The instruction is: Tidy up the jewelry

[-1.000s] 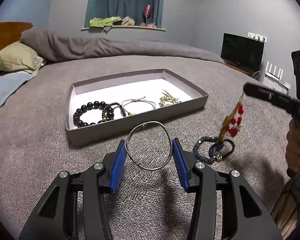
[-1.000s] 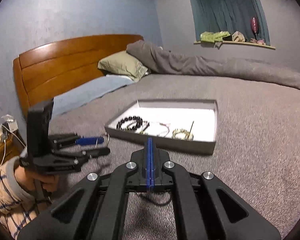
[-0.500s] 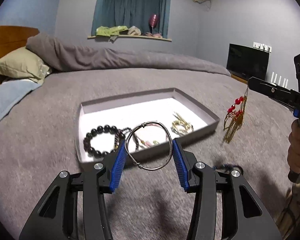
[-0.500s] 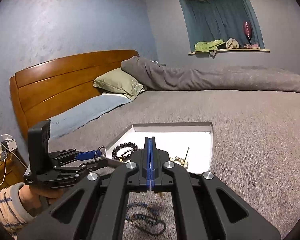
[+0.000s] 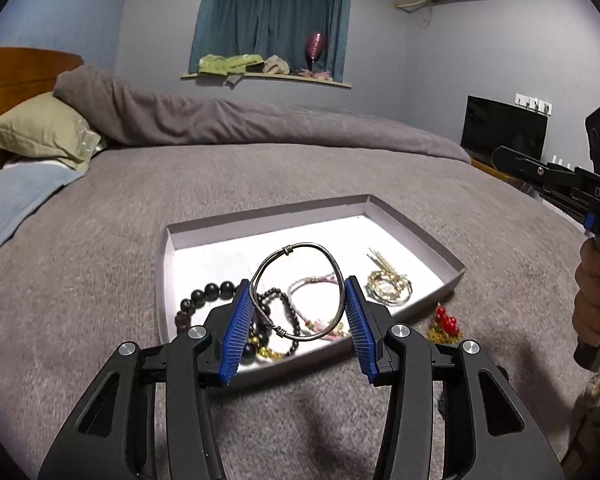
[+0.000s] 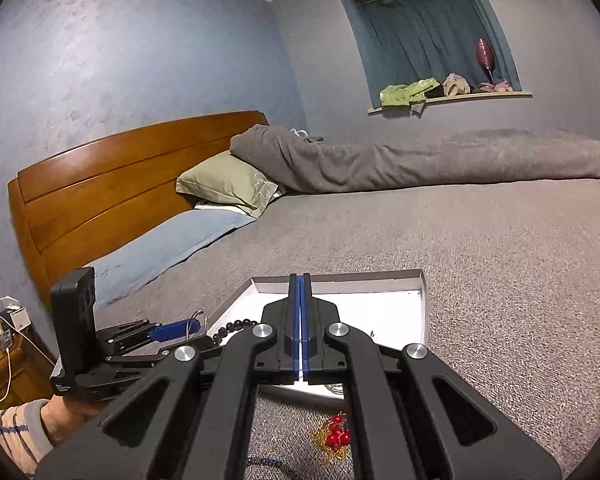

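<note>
Looking along our left gripper [image 5: 298, 316], we see its blue pads pressed on both sides of a thin silver bangle [image 5: 298, 292], which stands upright between them above the near part of the shallow grey tray [image 5: 432, 246]. Inside the tray lie a black bead bracelet [image 5: 204, 296], a thin pink cord bracelet [image 5: 314, 282] and a gold piece [image 5: 388, 282]. A red and gold ornament [image 5: 444, 320] is beside the tray's near right corner, over the grey bed cover [image 5: 100, 280]. Our right gripper [image 5: 512, 162] enters from the right edge.

In the right wrist view, the right gripper [image 6: 300, 328] has its pads together. The red and gold ornament [image 6: 336, 436] shows below its fingers; we cannot tell if it hangs from them. The left gripper [image 6: 180, 330] is at the left beside the tray [image 6: 422, 300].
</note>
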`<state>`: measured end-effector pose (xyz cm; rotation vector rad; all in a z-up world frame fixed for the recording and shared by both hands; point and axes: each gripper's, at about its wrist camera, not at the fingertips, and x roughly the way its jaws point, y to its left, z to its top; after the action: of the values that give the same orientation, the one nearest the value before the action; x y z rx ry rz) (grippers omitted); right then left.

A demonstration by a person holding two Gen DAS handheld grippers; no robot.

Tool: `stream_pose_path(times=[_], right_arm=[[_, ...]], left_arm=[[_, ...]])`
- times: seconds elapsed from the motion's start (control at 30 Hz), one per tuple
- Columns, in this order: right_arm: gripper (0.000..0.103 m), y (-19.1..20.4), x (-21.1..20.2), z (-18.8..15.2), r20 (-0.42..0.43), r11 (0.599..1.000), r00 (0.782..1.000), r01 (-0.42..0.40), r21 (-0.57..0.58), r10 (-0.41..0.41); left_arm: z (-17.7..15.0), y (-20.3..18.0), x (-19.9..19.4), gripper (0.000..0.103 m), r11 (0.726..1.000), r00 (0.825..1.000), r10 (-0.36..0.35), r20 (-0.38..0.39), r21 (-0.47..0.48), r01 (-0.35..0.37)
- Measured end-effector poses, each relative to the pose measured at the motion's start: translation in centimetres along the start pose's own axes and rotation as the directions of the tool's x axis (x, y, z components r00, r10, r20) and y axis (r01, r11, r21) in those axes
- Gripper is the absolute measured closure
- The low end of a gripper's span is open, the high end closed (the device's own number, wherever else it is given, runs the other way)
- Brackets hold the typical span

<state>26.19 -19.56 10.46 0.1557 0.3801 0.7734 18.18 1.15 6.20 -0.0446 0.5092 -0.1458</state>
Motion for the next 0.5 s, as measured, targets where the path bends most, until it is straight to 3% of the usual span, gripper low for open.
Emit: stream_pose_path(times=[0.23, 0.4, 0.43, 0.5], right_arm=[[0.103, 0.0, -0.1, -1.2, -0.033, 0.999, 0.999, 0.031, -0.027, -0.032], [0.101, -1.5, 0.1, -3.5, -0.133, 0.998, 0.989, 0.065, -0.02, -0.067], [0.098, -1.8, 0.5, -4.1, -0.173, 0.997, 0.982, 0.069, -0.017, -0.071], [0.077, -2.1, 1.0, -5.3, -0.228, 0.996, 0.969, 0.085, -0.037, -0.091]], left_arm=[[-0.1, 0.7, 0.2, 0.055, 1.0, 1.0, 0.001, -0.007, -0.007, -0.001], [-0.1, 0.5, 0.1, 0.055, 1.0, 1.0, -0.002, -0.006, -0.001, 0.002], [-0.2, 0.5, 0.1, 0.055, 1.0, 1.0, -0.002, -0.007, 0.0, 0.002], [-0.1, 0.5, 0.0, 0.055, 1.0, 1.0, -0.002, -0.005, 0.0, 0.002]])
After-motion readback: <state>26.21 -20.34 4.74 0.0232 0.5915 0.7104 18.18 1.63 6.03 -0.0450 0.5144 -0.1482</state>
